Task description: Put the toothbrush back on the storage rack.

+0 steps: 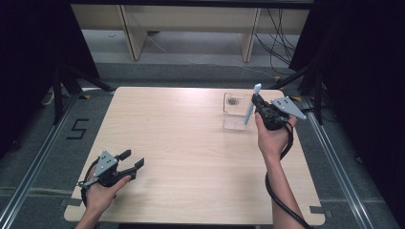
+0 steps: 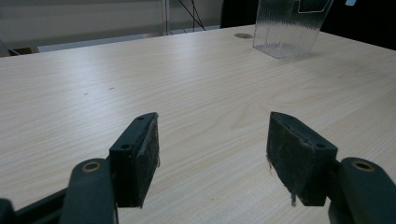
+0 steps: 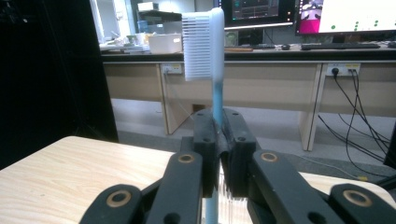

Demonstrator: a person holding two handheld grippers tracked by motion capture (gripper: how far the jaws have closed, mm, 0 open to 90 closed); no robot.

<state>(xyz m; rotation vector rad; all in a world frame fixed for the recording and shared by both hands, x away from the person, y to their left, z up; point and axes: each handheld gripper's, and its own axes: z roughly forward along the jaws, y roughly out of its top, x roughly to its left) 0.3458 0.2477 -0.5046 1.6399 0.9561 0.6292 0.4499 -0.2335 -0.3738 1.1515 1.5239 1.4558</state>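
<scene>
Pale blue, one toothbrush (image 1: 250, 107) stands nearly upright in the right gripper (image 1: 260, 106), over one clear cup (image 1: 234, 112) at the far right of the table (image 1: 191, 157). The left gripper (image 2: 212, 149) gapes with nothing between its jaws, near left. The right gripper view shows jaws pinching the handle, bristles above.

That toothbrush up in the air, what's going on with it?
A person is working at a wooden table with a gripper in each hand. The right gripper is shut on a blue and white toothbrush, holding it upright with the bristles on top, right by a clear plastic cup at the far side of the table. The left gripper is open and holds nothing, down near the person's edge of the table.
</scene>
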